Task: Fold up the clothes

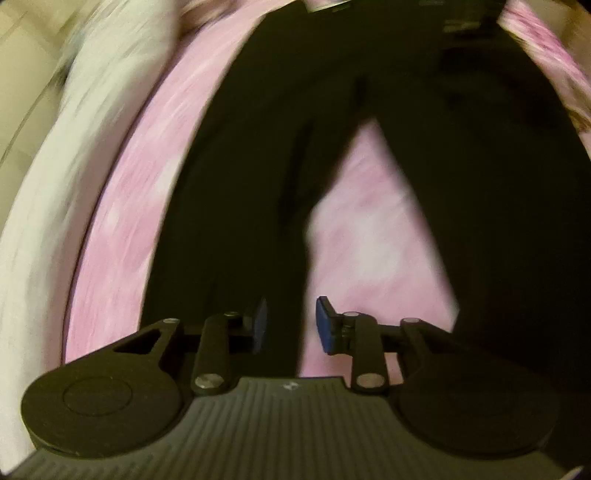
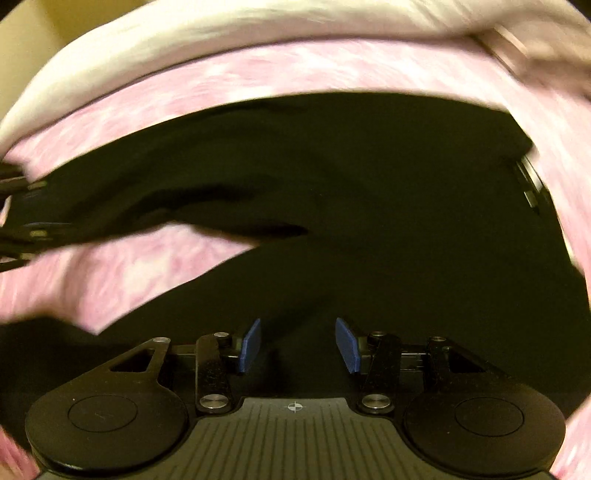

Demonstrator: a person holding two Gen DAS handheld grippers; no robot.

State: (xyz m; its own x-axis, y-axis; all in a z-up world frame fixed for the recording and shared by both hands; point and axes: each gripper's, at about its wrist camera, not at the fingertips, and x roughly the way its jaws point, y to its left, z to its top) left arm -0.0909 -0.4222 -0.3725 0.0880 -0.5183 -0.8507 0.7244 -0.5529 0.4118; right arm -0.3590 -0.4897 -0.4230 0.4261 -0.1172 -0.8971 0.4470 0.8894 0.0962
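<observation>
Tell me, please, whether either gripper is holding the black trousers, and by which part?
Neither: left gripper and right gripper hover open above the black trousers.

Trousers (image 1: 424,110) spread flat on a bed cover (image 1: 369,229), legs parted toward the left wrist camera with a wedge of cover between them. Waist end at the far side of that view. Left claw (image 1: 290,325) above the inner edge of the left-hand leg. Pale bedding (image 1: 74,184) along the cover's left edge. Right claw (image 2: 298,347) over the trousers (image 2: 369,184), bed cover (image 2: 129,269) to its left, bedding (image 2: 221,26) beyond
</observation>
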